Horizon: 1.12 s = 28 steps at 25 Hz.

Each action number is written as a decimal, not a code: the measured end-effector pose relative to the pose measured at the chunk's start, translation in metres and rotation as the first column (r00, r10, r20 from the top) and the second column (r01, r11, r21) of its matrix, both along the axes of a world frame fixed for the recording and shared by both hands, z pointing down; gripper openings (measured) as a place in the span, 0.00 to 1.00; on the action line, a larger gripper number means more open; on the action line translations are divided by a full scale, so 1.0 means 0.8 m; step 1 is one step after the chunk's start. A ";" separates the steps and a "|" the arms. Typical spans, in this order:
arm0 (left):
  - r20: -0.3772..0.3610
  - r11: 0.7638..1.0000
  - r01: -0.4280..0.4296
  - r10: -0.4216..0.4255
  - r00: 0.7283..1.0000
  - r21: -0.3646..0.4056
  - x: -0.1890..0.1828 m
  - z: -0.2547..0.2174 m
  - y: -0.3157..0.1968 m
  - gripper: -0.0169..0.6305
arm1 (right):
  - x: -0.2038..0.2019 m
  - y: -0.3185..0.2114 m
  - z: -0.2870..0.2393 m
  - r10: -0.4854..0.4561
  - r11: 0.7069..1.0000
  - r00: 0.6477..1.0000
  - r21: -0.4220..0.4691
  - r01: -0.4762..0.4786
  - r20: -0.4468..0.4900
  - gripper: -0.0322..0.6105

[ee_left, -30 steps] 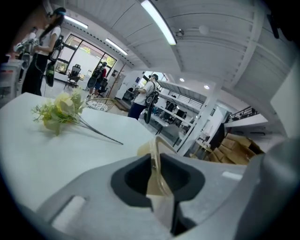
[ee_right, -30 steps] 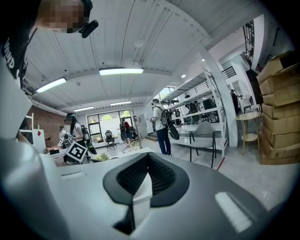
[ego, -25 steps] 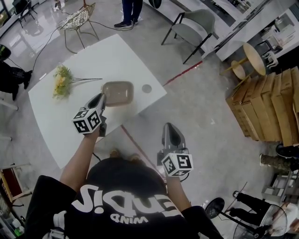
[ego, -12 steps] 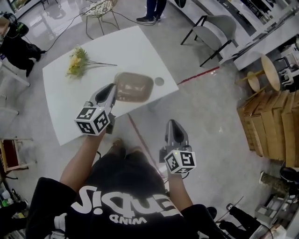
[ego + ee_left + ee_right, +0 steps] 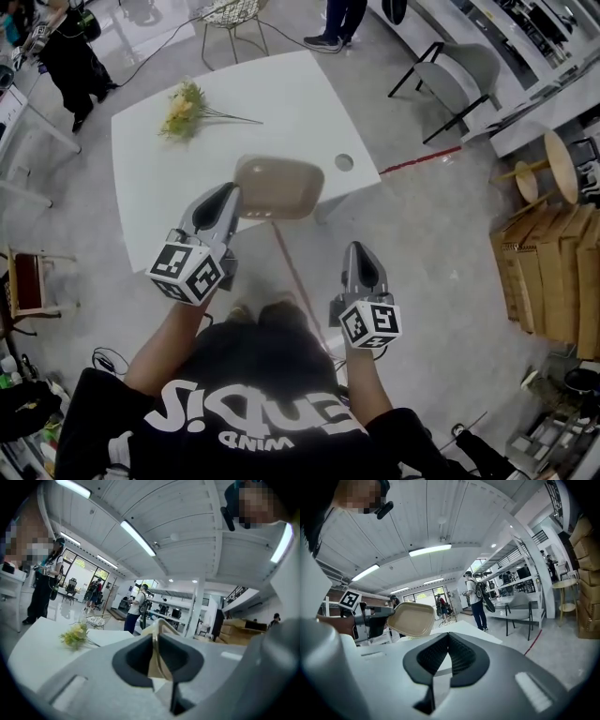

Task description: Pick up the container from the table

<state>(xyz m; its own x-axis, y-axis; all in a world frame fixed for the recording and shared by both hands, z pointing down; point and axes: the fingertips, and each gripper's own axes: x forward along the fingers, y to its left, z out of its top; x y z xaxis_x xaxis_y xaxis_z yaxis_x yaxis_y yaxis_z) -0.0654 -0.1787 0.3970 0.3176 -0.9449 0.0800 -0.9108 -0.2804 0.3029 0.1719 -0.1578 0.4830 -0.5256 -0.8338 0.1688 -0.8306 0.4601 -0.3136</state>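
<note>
Left jaws: my left gripper (image 5: 157, 657) is clamped on the thin rim of the container (image 5: 279, 187); the jaws have just been closing with that rim between them.
Right jaws: my right gripper (image 5: 448, 651) has its pads together on nothing.
Container: at frame centre in the head view, held clear of the table (image 5: 281, 103), over its near edge.
Key relation: it runs ahead and right of the left jaws, long axis across the frame. The left hand has it; the right sits lower right, well apart.
Around: flowers (image 5: 185, 108) at upper left, a chair (image 5: 459, 70) at upper right.
In the way: nothing, I judge.
</note>
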 end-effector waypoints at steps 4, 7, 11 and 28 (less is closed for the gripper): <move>0.005 1.000 -0.024 0.024 1.000 -0.001 -0.013 -0.003 0.034 0.09 | -0.017 0.019 -0.004 0.025 1.000 1.000 0.006 -0.025 0.010 0.05; 0.015 0.999 -0.049 0.049 0.999 -0.005 -0.033 0.003 0.061 0.09 | -0.045 0.043 -0.005 0.036 0.999 0.999 0.009 -0.037 0.014 0.05; 0.003 0.997 -0.076 0.077 0.997 -0.010 -0.064 0.022 0.093 0.09 | -0.080 0.085 -0.006 0.066 0.998 0.998 0.018 -0.066 0.007 0.05; 0.016 0.984 -0.177 0.177 0.984 0.025 -0.058 0.028 0.181 0.09 | -0.069 0.213 -0.049 0.194 0.978 0.980 0.092 -0.189 -0.049 0.05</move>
